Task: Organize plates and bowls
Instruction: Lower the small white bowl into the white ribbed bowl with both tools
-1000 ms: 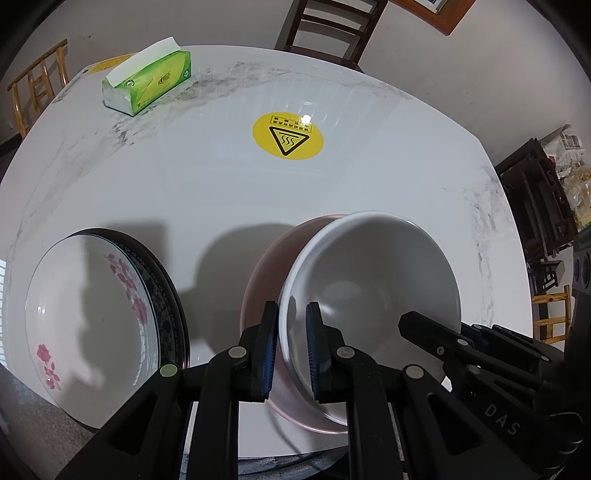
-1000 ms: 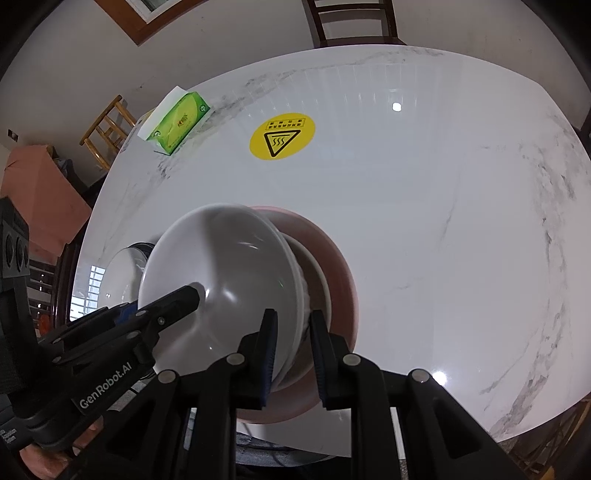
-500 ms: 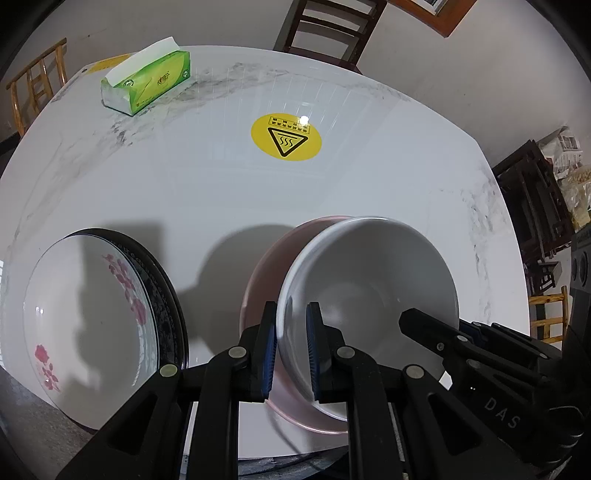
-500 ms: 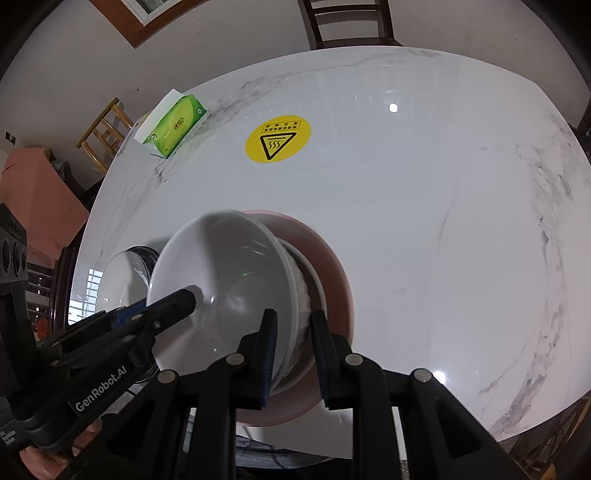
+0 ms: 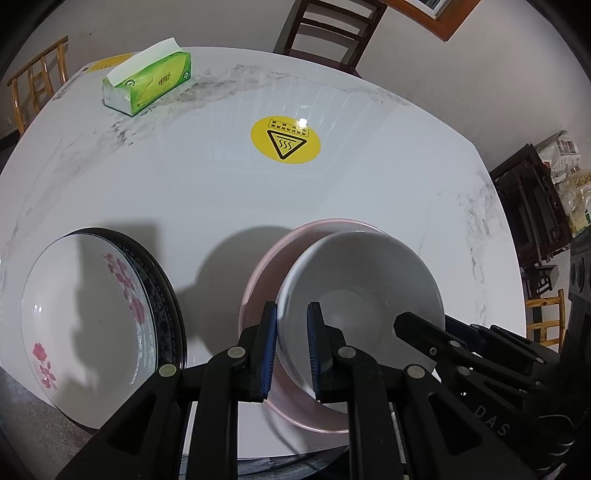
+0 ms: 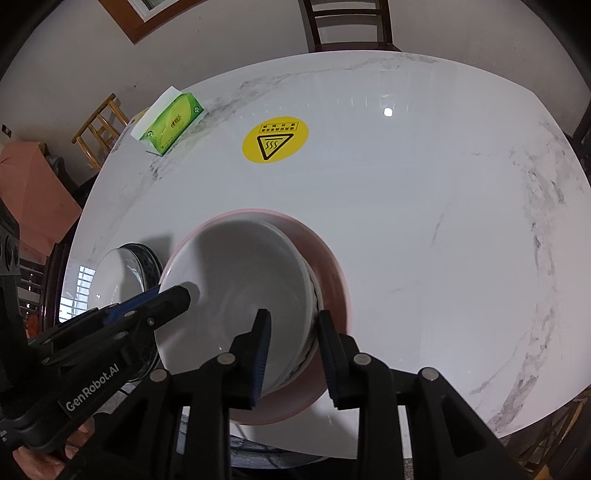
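A plain white bowl rests inside a wider pink bowl near the table's front edge. In the left wrist view, my left gripper is shut on the white bowl's near-left rim. In the right wrist view, the same white bowl sits nested in the pink bowl, with a dark-marked rim of another bowl showing under it. My right gripper straddles the bowl's right wall; its jaws are opening and the pads stand off the wall. A white plate with pink flowers lies on a dark plate to the left.
A green tissue box sits at the far left of the white marble table. A yellow heat-warning sticker marks the middle. Wooden chairs stand behind the table, and dark furniture is at the right.
The white bowl has sunk and levelled into the pink bowl. The right gripper's jaws have widened and come off the bowl's wall. The left gripper stays clamped on the rim.
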Demonstrator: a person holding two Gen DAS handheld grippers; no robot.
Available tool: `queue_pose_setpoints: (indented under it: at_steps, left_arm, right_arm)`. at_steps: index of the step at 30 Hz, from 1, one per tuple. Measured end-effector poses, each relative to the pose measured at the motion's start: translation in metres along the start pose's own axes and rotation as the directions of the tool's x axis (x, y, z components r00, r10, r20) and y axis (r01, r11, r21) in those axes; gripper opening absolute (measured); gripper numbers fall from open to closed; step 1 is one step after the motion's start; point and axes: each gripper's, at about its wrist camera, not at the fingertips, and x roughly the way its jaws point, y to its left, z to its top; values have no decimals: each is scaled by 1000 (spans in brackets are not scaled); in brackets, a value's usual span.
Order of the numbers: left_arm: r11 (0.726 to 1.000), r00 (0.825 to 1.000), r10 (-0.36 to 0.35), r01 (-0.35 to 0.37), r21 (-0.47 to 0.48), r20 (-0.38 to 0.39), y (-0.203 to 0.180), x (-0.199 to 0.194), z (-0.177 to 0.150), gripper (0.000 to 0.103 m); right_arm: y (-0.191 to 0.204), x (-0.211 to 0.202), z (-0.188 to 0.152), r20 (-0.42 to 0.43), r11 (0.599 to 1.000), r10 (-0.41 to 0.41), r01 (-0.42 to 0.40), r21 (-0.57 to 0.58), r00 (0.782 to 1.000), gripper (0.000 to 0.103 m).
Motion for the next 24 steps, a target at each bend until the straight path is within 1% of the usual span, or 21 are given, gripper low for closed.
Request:
queue_pose_setpoints:
  at_steps: [7,13,15,17,24]
  left_arm:
    - [1000,1000,-4,4,1,6,2,-1,-1,13]
    - [1000,1000,-9,8,14,29,-1,-5,-2,18]
    - [1000,998,-10,8,30,55,-3,-8,-2,26]
    - [999,998,-7,4,42,69,-5,-11,-2,31]
    - [998,995,0,-6,60,105,-5,-16,-1,35]
  right_arm:
    - [-1,0,-1,4,1000,7,-7,4,1000,28]
    - [-1,0,-2,12,1000,15,-15,8,1000,30]
    - [-1,-1,-3,15,1000,19,-19,5,1000,31]
    - [-1,-1,-3,17,1000,25,-25,6,1000,32]
    - [1,-9,-3,53,1000,12,-11,-15,999,41]
